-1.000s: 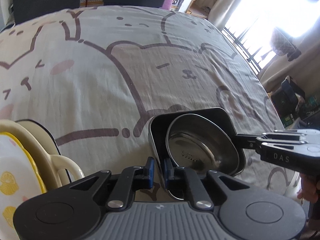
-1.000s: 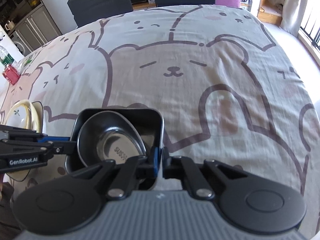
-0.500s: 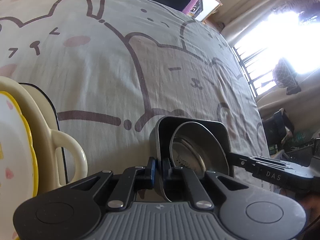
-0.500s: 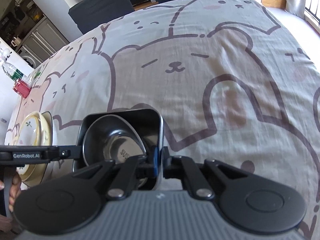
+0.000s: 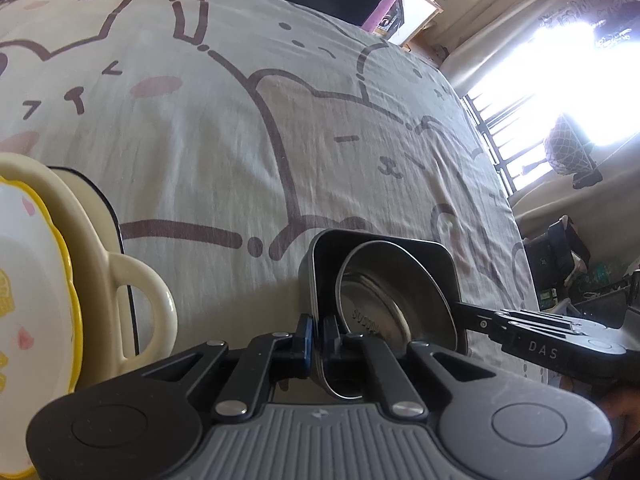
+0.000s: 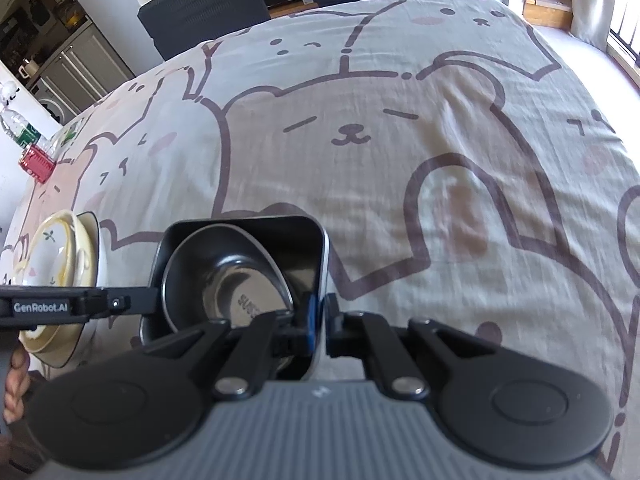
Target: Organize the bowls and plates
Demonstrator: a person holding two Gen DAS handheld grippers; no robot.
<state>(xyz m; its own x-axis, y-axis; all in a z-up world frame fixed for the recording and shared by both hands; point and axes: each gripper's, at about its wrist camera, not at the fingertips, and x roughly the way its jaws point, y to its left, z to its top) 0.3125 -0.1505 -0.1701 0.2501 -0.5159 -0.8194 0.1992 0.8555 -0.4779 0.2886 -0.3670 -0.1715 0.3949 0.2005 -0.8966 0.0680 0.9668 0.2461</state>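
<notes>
left wrist view: the left gripper (image 5: 316, 338) is clamped on the near wall of a dark, square, rounded-corner metal dish (image 5: 384, 246), which sits on the grey bear-print cloth (image 5: 224, 152). a round stainless steel bowl (image 5: 394, 300) leans tilted inside that dish. from the right side the right gripper (image 5: 460, 308) comes in to the dish's opposite wall. at the left edge is a stack: a white plate with a yellow rim (image 5: 28, 292) over a cream dish with a loop handle (image 5: 132, 300).

right wrist view: the right gripper (image 6: 318, 320) is pinched tight on the dish's (image 6: 248, 226) right wall, and the left gripper (image 6: 154, 300) reaches its left wall. the steel bowl (image 6: 224, 280) lies slanted within. the stack of plates (image 6: 60, 256) stands just beside the dish, to its left.

the step in hand looks like a two-handed hold on the dish with the bowl nested in it. the next move probably calls for lifting both sides evenly, so the loose bowl does not slide, and carrying it toward the stack.
</notes>
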